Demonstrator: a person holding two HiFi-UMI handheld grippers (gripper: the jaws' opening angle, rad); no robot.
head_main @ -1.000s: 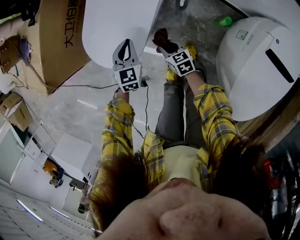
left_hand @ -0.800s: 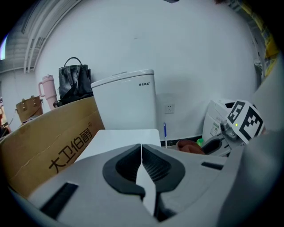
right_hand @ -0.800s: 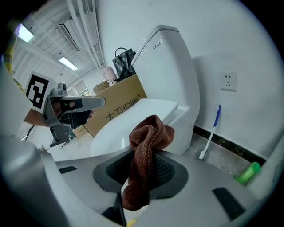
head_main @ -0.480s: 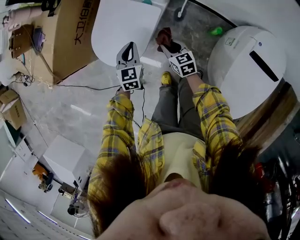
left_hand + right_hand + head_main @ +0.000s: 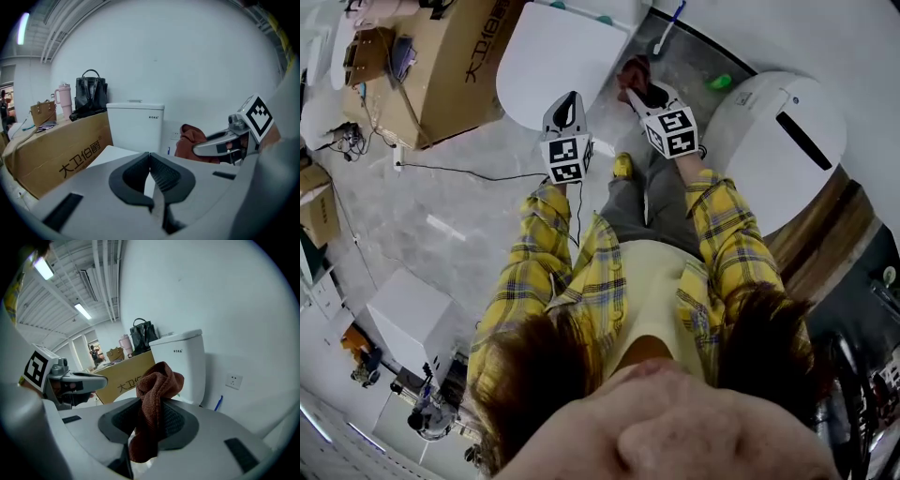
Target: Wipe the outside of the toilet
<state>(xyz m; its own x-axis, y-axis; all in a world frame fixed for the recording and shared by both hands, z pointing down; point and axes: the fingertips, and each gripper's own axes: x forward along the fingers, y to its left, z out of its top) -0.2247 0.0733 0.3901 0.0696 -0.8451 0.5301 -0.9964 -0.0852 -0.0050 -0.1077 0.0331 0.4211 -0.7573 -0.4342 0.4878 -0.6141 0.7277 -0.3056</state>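
The grey floor (image 5: 441,216) spreads under a person in a yellow plaid shirt (image 5: 727,234), who holds both tools out in front. The toilet (image 5: 553,56) stands straight ahead against the white wall (image 5: 187,61), its lid down and its tank (image 5: 136,126) at the back. A large cardboard box (image 5: 450,66) sits just beside it on the left, and a second white rounded fixture (image 5: 769,141) lies to the person's right.

In the head view the left gripper (image 5: 569,101) points at the near rim of the lid. Its fingers (image 5: 161,176) are clenched together with nothing between them. I cannot tell whether it touches the lid.

The right gripper (image 5: 157,401) is near it, just right of the bowl. Its fingers (image 5: 180,423) grasp a reddish-brown cloth (image 5: 157,390), which bunches above them and hangs below.

A black handbag (image 5: 90,96) and a pink cup (image 5: 62,99) stand on top of the box. A wall socket (image 5: 233,379) sits right of the tank, with a blue handle (image 5: 218,402) just below it.
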